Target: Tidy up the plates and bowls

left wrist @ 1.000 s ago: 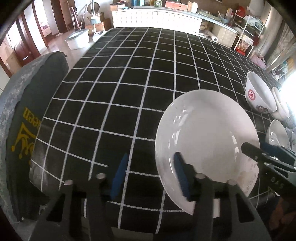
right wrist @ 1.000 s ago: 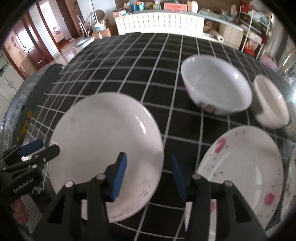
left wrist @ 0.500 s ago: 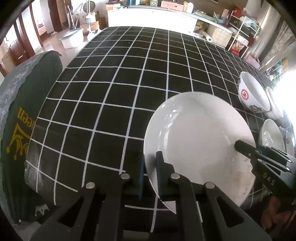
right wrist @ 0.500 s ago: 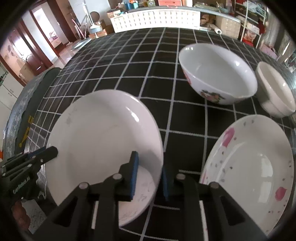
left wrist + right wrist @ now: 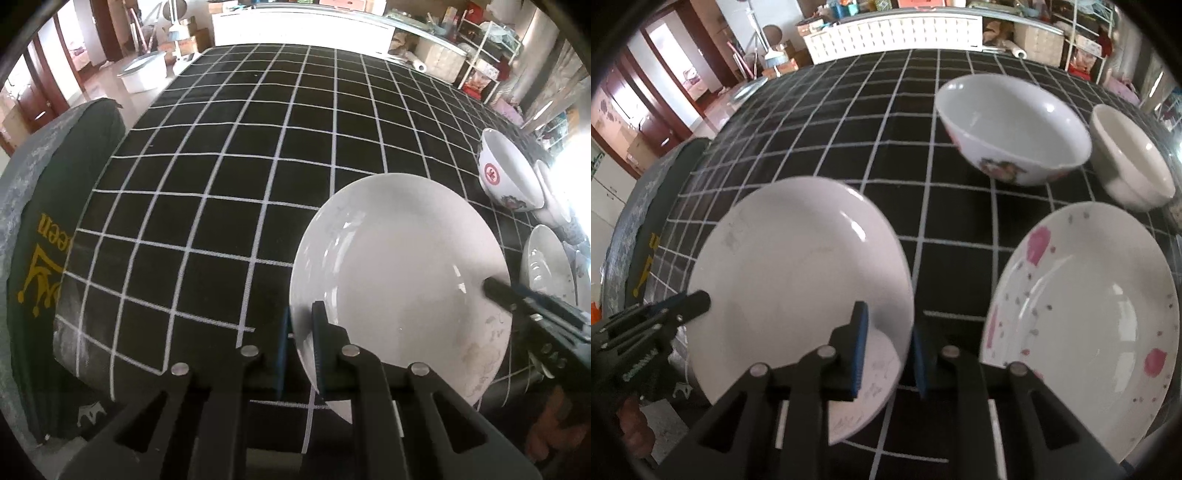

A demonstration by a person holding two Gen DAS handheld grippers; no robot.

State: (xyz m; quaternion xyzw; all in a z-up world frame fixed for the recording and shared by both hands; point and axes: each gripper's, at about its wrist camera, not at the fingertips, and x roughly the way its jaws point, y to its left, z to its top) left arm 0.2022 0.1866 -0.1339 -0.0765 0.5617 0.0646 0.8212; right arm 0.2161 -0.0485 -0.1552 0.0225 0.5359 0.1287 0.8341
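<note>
A plain white plate (image 5: 399, 266) (image 5: 798, 266) sits at the near edge of the black checked tablecloth (image 5: 258, 147). My left gripper (image 5: 301, 332) is shut on its left rim, one pad above and one below. My right gripper (image 5: 888, 343) is shut on the opposite, right rim. Each gripper shows in the other's view: the right gripper (image 5: 517, 295) at the plate's right side, the left gripper (image 5: 683, 304) at its left side. I cannot tell whether the plate is off the cloth.
A pink-speckled plate (image 5: 1089, 314) lies just right of the white one. Behind it stand a large flowered bowl (image 5: 1012, 122) (image 5: 506, 173) and a small white bowl (image 5: 1134, 158). A dark green cushion (image 5: 37, 240) borders the table's left edge.
Both grippers stood open around the plate's rims a second ago; both have since shut on the rims. The hands have barely moved.
</note>
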